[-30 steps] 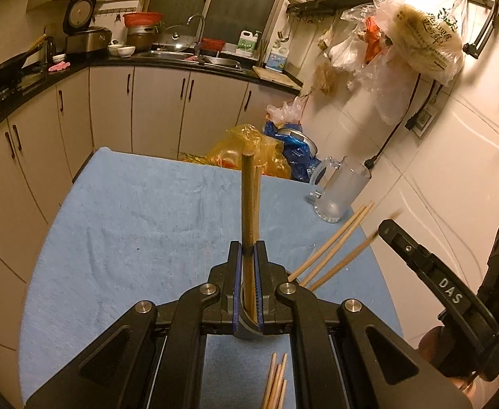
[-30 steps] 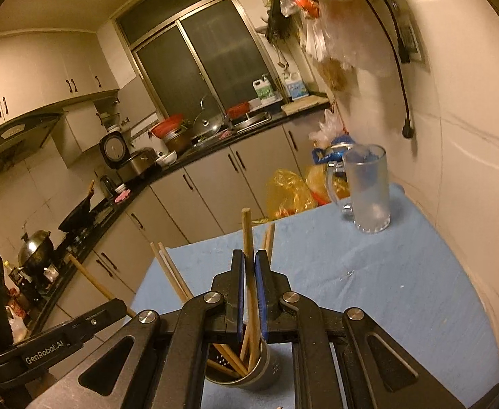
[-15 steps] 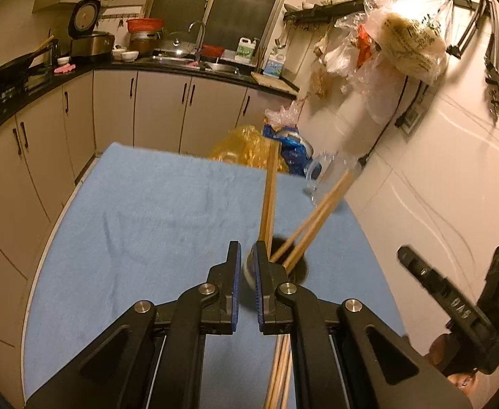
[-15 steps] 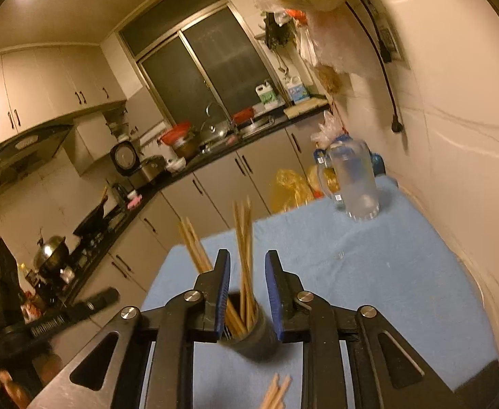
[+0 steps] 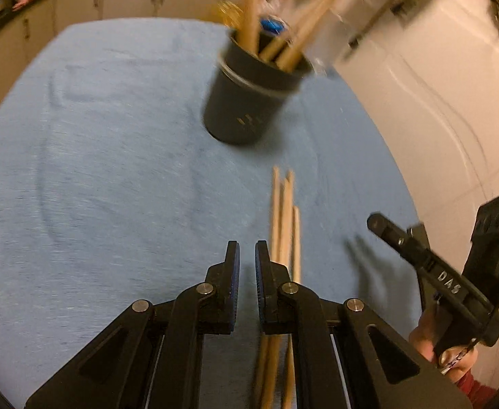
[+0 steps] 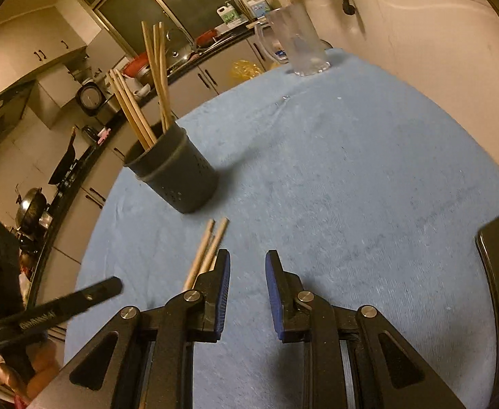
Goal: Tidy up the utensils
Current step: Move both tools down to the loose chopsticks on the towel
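In the right wrist view, the left gripper's arm enters at lower left. Upper left of centre stands the dark utensil holder [image 6: 176, 170], upright on the blue cloth [image 6: 351, 177], with several chopsticks [image 6: 154, 68] leaning out of its mouth; upright storage keeps them gathered. Below it, loose chopsticks [image 6: 208, 248] lie flat on the cloth, just beside the left finger of the right gripper [image 6: 247, 293]. Its jaws stand slightly spread, nothing between them, probably set for the next pickup. A glass mug [image 6: 300, 44] stands at upper right, well apart.

In the left wrist view, the left gripper [image 5: 246, 279] is nearly pressed together and empty, with the loose chopsticks running under its right finger towards the holder.
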`<state>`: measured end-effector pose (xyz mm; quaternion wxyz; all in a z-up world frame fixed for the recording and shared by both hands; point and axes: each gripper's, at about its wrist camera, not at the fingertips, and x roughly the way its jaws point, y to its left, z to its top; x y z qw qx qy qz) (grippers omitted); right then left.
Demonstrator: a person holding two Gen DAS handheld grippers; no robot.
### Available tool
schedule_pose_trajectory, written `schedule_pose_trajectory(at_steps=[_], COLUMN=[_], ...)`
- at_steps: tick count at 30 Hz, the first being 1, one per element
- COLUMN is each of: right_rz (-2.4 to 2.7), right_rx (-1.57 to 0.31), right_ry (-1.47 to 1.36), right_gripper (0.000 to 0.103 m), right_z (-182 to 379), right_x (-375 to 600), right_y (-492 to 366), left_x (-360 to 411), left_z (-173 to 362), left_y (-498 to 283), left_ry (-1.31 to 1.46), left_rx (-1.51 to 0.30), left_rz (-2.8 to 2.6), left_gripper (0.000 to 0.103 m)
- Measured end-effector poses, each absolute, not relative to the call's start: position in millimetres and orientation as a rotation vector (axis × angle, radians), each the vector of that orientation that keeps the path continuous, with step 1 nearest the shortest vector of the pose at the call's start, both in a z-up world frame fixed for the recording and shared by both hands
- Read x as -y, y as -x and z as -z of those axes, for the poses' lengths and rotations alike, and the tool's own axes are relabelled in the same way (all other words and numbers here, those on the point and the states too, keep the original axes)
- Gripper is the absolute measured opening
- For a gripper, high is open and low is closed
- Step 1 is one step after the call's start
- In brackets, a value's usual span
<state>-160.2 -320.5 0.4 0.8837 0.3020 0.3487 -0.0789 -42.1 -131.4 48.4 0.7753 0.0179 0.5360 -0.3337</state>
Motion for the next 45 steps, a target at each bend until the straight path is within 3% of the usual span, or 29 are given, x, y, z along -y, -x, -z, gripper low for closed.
schedule_pose_trajectory(at_steps=[11, 14, 32, 41, 45], right_rz=[0.169, 0.167, 0.075, 0.054, 0.105], right_rx=[-0.723, -0.72, -0.822, -0.924, -0.971], right_ry=[-0.653, -0.647, -0.633, -0.504, -0.371], right_gripper=[0.023, 0.023, 0.023, 0.023, 0.015], right_z=[1, -1, 8, 17, 18], right_x=[326, 326, 295, 251, 233], right_y=[169, 171, 142, 120, 110], left_x=[178, 179, 46, 61, 61], left_z=[-27, -26, -32, -32, -32], left_y=[50, 51, 36, 39, 41], left_ry=[-0.15, -0.161, 0.082, 0.048, 0.049], left_rx=[-1.185, -1.177, -1.147, -1.124, -1.123], left_rz=[0.744, 0.718, 0.514, 0.576, 0.586], left_gripper=[0.01, 0.014, 0.011, 0.011, 0.011])
